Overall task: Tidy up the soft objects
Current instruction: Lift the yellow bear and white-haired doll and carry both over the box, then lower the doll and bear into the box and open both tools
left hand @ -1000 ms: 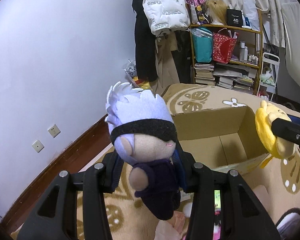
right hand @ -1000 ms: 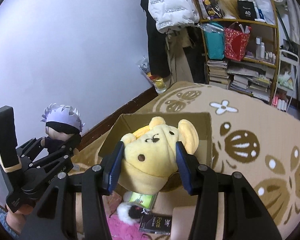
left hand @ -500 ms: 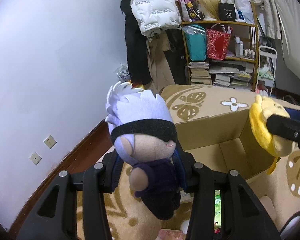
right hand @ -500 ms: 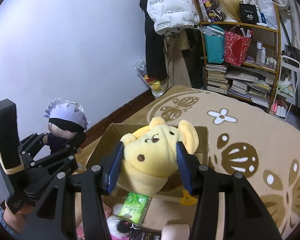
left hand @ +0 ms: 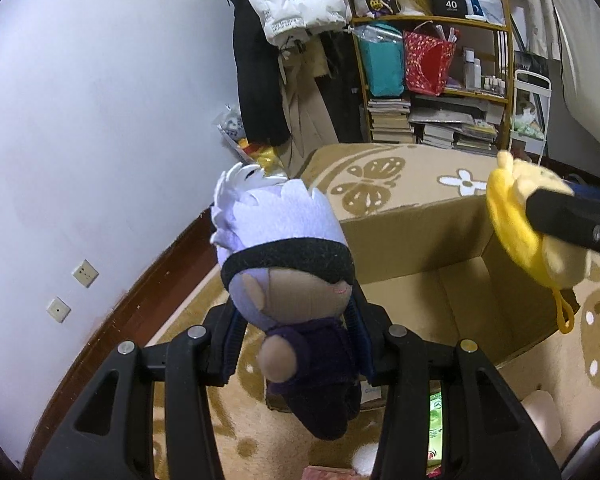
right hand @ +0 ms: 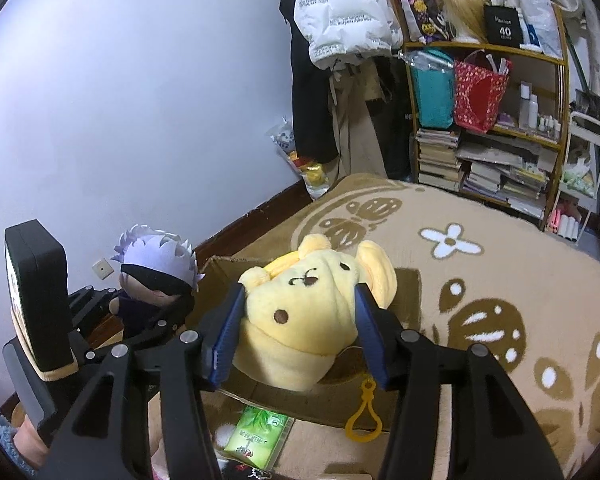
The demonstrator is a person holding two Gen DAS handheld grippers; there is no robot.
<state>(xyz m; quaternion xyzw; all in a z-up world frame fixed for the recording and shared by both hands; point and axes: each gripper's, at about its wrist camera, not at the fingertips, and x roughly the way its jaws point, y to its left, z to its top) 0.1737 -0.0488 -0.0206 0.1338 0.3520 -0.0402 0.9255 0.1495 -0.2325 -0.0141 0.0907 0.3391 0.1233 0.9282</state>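
My left gripper (left hand: 296, 340) is shut on a plush doll (left hand: 296, 280) with lilac-white hair, a black blindfold and a dark purple body; it hangs above the near left edge of an open cardboard box (left hand: 452, 280). The doll also shows in the right wrist view (right hand: 156, 276). My right gripper (right hand: 300, 332) is shut on a yellow plush bear (right hand: 312, 312) with a yellow clip loop, held over the box (right hand: 404, 304). The bear shows at the right in the left wrist view (left hand: 532, 232).
The box stands on a beige patterned rug (right hand: 500, 280). A green tissue pack (right hand: 260, 436) and other small items lie in front of the box. A cluttered bookshelf (right hand: 488, 132) and hanging coats (right hand: 340, 20) stand at the back. A white wall (left hand: 80, 120) is to the left.
Both grippers have moved forward and a little up toward the box, each still holding its plush. The box looks larger and closer in the left wrist view.
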